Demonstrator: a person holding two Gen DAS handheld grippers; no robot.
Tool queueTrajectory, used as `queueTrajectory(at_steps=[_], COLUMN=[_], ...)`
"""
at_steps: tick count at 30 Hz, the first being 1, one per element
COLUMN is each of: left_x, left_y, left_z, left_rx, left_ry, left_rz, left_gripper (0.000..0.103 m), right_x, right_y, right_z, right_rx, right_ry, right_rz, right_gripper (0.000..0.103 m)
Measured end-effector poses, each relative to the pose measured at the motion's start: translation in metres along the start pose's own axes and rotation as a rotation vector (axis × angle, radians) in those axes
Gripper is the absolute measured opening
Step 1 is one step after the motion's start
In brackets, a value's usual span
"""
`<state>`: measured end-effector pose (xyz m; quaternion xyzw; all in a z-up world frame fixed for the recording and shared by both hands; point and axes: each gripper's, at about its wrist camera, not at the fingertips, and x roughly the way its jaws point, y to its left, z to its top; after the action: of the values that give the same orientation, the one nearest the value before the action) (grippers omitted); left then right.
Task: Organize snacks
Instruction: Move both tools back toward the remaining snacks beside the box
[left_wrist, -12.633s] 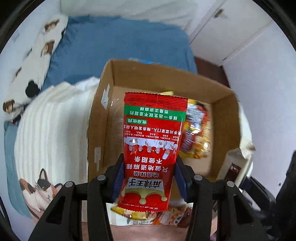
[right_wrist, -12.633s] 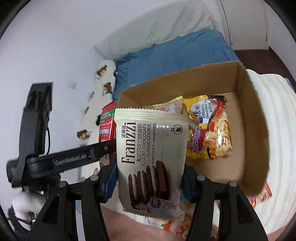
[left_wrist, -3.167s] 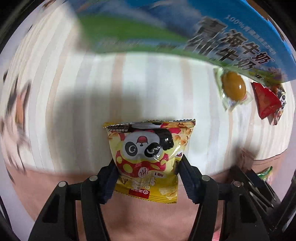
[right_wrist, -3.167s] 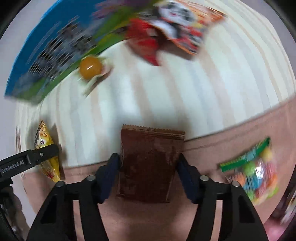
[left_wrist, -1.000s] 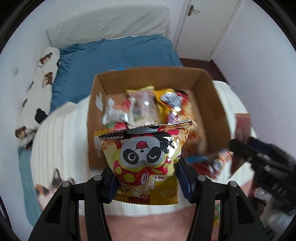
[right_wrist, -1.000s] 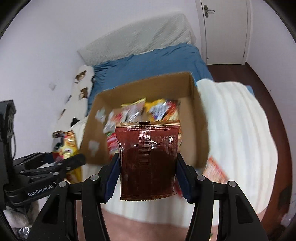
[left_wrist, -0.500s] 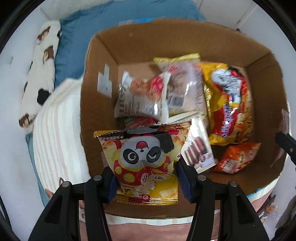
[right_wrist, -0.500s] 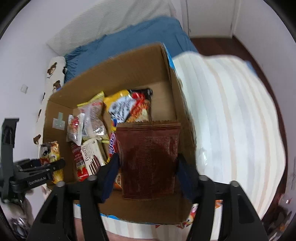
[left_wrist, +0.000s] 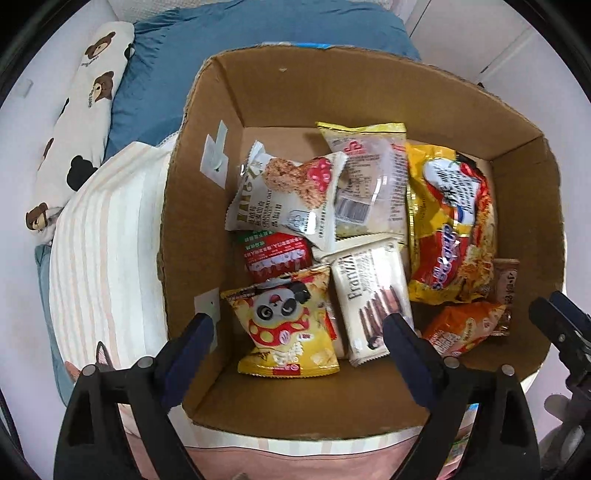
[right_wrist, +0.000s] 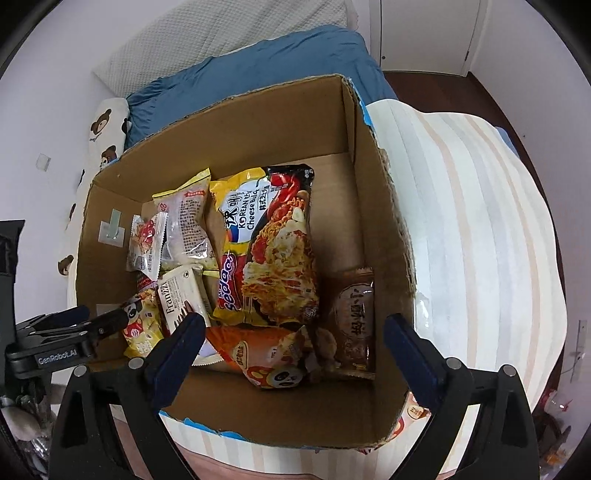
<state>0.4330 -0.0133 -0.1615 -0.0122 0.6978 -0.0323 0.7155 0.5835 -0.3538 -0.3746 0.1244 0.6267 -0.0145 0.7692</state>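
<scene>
An open cardboard box (left_wrist: 332, 92) (right_wrist: 258, 122) sits on a striped blanket, with several snack packets inside. My left gripper (left_wrist: 299, 325) hangs over the box's near left corner, its jaws opening. The yellow panda bag (left_wrist: 286, 332) (right_wrist: 142, 325) lies loose on the box floor below and between them, clear of the pads. My right gripper (right_wrist: 294, 325) hangs over the near right part, jaws also opening. The brown packet (right_wrist: 354, 321) (left_wrist: 506, 284) lies flat by the right wall, free of the pads. An orange bag (right_wrist: 266, 354) lies under the right gripper.
In the box lie a yellow noodle pack (left_wrist: 450, 221), a white Franzzi cookie pack (left_wrist: 373, 295), an oat bar (left_wrist: 288, 195) and a red packet (left_wrist: 275, 254). A striped blanket (right_wrist: 480, 221) spreads to the right, a blue bed (right_wrist: 258, 62) and a bear-print pillow (left_wrist: 81, 107) behind.
Both grippers came down over the box and opened. The panda bag dropped from the left jaws and the brown packet from the right; both now lie in the box.
</scene>
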Motion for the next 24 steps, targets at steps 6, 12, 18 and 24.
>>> queueTrajectory(at_steps=[6,12,18,24], left_x=[-0.035,-0.070,-0.099,-0.124], left_y=[-0.022,-0.029,-0.034,-0.036], left_z=[-0.026,-0.054,-0.085,-0.121], left_rx=[0.017,0.030,0.022,0.007], left_ry=[-0.129,-0.284,-0.400,-0.491], left_rz=[-0.010,0.020,0.026,0.026], left_gripper=[0.094,0.094,0.094,0.094], right_x=[-0.017,-0.042,-0.074,-0.102], right_y=[0.007,0.018,0.028,0.033], right_z=[-0.010,-0.034,-0.066,-0.096], right_rx=[-0.045,-0.096,-0.130,-0.148], right_ry=[-0.038,-0.110,-0.212,-0.288], right_rz=[-0.013,-0.033,-0.052,-0.053], right_gripper=[0.099,0.099,0.099,0.099])
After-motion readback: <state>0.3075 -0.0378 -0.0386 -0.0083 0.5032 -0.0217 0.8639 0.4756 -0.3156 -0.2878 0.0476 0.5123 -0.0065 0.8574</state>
